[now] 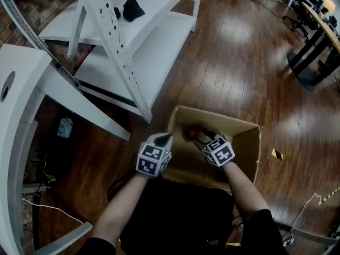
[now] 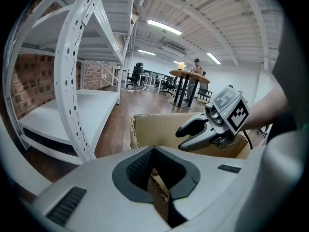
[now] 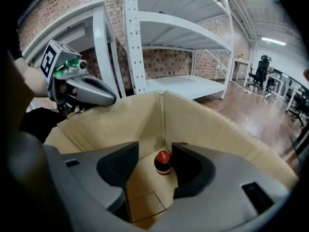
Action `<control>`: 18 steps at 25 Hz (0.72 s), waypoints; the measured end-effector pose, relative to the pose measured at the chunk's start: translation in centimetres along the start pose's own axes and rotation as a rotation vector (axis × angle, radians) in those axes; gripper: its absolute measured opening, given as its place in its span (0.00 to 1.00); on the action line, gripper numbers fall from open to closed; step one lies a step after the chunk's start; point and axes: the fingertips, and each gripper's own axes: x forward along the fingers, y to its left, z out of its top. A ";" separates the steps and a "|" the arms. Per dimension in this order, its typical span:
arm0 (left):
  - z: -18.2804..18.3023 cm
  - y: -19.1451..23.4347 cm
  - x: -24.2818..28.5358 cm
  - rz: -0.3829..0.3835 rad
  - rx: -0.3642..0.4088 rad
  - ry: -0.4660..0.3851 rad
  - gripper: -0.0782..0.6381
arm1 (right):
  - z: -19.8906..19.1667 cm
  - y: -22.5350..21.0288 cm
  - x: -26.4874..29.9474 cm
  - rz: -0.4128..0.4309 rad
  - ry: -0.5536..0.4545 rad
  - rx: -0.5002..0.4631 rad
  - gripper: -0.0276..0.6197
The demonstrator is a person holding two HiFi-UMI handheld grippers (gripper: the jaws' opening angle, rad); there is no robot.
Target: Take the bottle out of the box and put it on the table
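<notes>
An open cardboard box (image 1: pixel 218 119) stands on the wooden floor in front of me. A dark bottle with a red cap (image 3: pixel 163 162) stands upright in its far corner; in the head view only the cap (image 1: pixel 191 134) shows. My right gripper (image 3: pixel 155 150) hangs over the inside of the box, open, with the bottle below and beyond its jaws and not touched. At the box's left wall my left gripper (image 2: pixel 154 153) is shut on the cardboard edge (image 2: pixel 157 193). Both grippers show from above, the left gripper (image 1: pixel 166 138) and the right gripper (image 1: pixel 200 136).
A white metal shelving rack (image 1: pixel 122 52) stands behind the box to the left, with a black object (image 1: pixel 132 8) on a shelf. A white table (image 1: pixel 21 73) fills the left edge. Desks (image 1: pixel 313 41) stand far right. Cables (image 1: pixel 42 203) lie on the floor.
</notes>
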 end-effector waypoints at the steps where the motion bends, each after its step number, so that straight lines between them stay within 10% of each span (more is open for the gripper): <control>1: 0.0 0.0 0.0 0.005 0.001 -0.005 0.12 | -0.4 -0.2 0.9 0.006 0.008 -0.009 0.39; 18: -0.2 0.4 0.0 0.010 -0.050 -0.030 0.11 | -8.6 -2.7 15.7 0.075 0.127 0.058 0.57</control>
